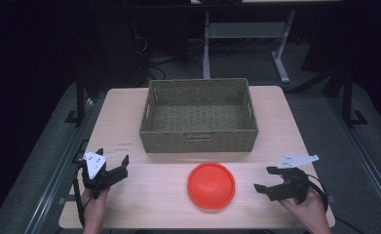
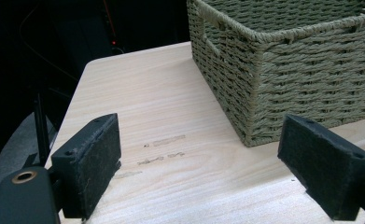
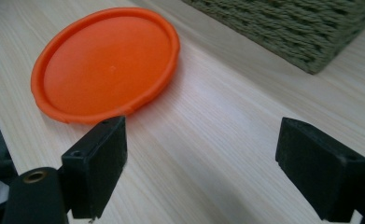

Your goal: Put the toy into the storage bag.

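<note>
An orange plastic plate [image 1: 211, 185] lies flat on the wooden table [image 1: 154, 195], just in front of a woven green basket [image 1: 199, 117]. My right gripper [image 1: 265, 178] hovers at the table's right, a short way right of the plate, jaws wide apart and empty. In the right gripper view the plate [image 3: 105, 65] lies beyond the left jaw, with the gripper [image 3: 201, 163] over bare wood. My left gripper [image 1: 116, 167] rests at the front left, open and empty. In the left gripper view it [image 2: 201, 172] faces the basket's near corner [image 2: 255, 93].
The basket is empty and sits mid-table toward the far edge. Faint marks [image 2: 164, 149] show on the wood ahead of the left gripper. Dark floor, table legs [image 1: 280, 58] and cables lie beyond the far edge. The table edges fall close to both hands.
</note>
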Demonstrator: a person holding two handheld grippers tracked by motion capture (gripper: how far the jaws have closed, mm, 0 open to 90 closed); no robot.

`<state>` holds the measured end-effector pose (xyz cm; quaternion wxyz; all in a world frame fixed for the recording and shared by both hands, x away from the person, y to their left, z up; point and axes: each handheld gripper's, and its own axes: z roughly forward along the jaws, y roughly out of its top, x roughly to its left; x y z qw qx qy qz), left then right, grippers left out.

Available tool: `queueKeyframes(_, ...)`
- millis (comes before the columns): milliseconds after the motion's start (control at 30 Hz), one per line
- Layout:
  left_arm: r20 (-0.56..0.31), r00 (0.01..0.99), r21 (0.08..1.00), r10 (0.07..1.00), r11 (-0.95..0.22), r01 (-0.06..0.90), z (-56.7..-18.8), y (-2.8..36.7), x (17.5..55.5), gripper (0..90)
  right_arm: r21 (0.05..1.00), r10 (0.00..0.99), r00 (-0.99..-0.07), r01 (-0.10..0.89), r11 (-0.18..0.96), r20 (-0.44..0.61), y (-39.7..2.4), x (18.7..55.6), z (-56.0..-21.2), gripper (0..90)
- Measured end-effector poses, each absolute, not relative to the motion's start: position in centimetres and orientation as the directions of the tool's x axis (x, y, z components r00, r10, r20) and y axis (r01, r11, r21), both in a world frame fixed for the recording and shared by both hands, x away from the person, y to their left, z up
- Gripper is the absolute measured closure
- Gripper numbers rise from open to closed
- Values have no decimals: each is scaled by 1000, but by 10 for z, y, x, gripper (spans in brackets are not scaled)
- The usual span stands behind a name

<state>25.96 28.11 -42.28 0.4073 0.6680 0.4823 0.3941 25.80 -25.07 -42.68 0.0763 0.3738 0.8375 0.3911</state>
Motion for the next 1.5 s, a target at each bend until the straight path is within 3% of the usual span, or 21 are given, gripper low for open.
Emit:
queueKeyframes(1067, 147, 217, 931, 965, -209, 299, -422, 279, 258, 127, 567, 595, -779, 587, 578, 200, -165, 317, -434, 204)
queueKeyframes(1500, 148, 205, 931, 968, -206, 301, -421, 281, 258, 128, 499, 581, -785, 599, 626, 213, -150, 326, -445, 316)
